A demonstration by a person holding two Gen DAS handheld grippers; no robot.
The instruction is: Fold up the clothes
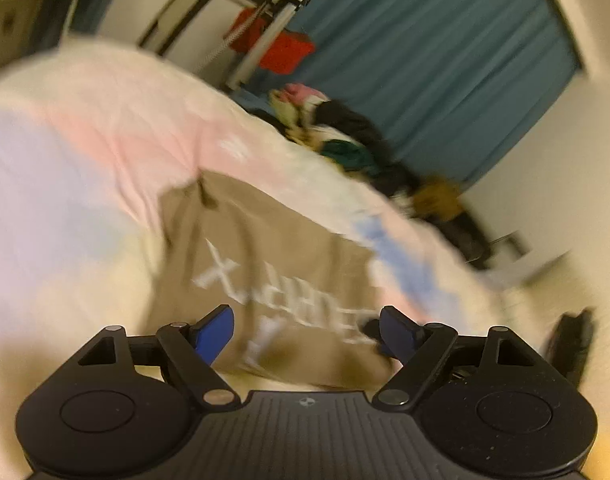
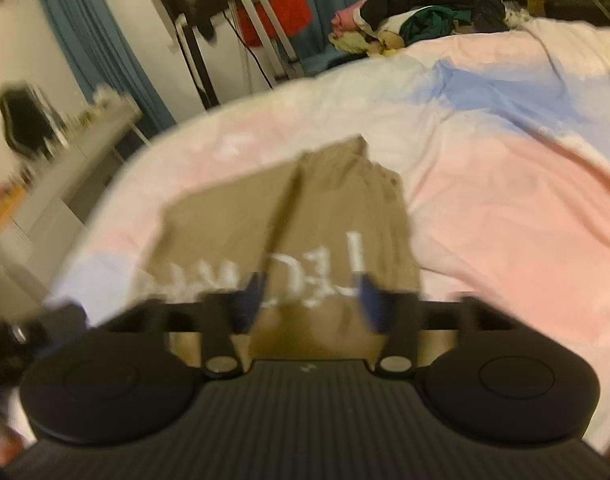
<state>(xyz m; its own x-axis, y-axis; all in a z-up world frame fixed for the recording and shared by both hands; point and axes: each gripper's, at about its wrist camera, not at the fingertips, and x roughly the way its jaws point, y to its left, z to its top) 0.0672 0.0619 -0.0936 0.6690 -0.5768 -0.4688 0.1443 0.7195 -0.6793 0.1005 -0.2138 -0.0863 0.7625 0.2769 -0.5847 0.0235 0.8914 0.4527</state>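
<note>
A tan shirt [image 1: 265, 256] with white lettering lies partly folded on a pink, blue and cream bedspread [image 1: 105, 132]. My left gripper [image 1: 305, 330] is open, its blue pads spread just above the shirt's near edge, holding nothing. In the right wrist view the same shirt [image 2: 305, 216] lies flat with a fold ridge down its middle. My right gripper [image 2: 311, 298] is open over the shirt's near edge and lettering, empty. Both views are motion-blurred.
A pile of unfolded clothes [image 2: 417, 20] sits at the far end of the bedspread [image 2: 505, 184]. A red bag [image 2: 281, 12] hangs on a metal stand [image 2: 257, 20] by teal curtains [image 1: 425, 40]. A white shelf [image 2: 77, 160] stands left of the bed.
</note>
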